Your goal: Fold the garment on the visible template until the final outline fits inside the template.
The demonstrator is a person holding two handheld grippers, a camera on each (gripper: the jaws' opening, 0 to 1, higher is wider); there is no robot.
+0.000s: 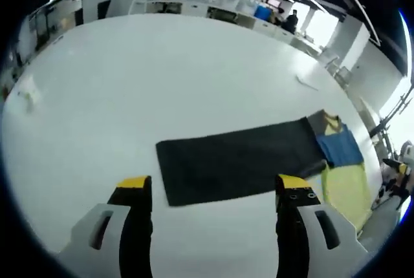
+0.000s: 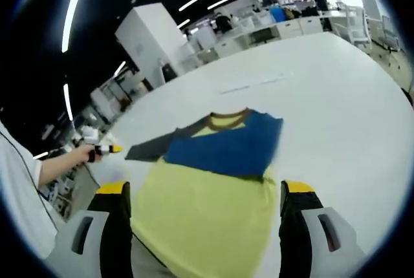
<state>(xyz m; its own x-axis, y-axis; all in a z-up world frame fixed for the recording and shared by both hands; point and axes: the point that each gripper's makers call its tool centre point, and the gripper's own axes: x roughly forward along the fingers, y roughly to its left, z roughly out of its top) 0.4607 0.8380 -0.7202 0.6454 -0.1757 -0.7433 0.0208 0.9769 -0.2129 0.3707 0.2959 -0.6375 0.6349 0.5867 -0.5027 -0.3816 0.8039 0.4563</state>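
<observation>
- Left gripper (image 1: 213,191): my jaws stand spread wide, yellow tips apart, nothing between them; it hangs above the table (image 1: 129,77), off the cloth
- Right gripper (image 2: 204,197): jaws likewise released and bare, hanging over the yellow lower body of the garment (image 2: 213,181)
- Garment, right gripper view: a shirt laid flat, yellow body nearest my jaws, blue band across the chest, brown collar beyond, one dark sleeve reaching out to the left of the view
- Dark sleeve (image 1: 239,158), left gripper view: stretched long and flat across the white top, its free end between and just ahead of my left jaws, its other end joining the blue and yellow body toward the table's right edge
- Template: I cannot make out any marked outline under or around the shirt
- Other gripper (image 2: 103,150): seen small at the left of the right gripper view, held in a hand
- Step in hand, by my judgement: the first fold, sleeve in toward the body; nothing looks folded yet
- Method: lower my left jaws at the sleeve's free end, pinch both corners' edge cleanly, lift little, carry it straight over the blue chest; keep my right jaws ready to pin the hem so the body does not drag or wrinkle
</observation>
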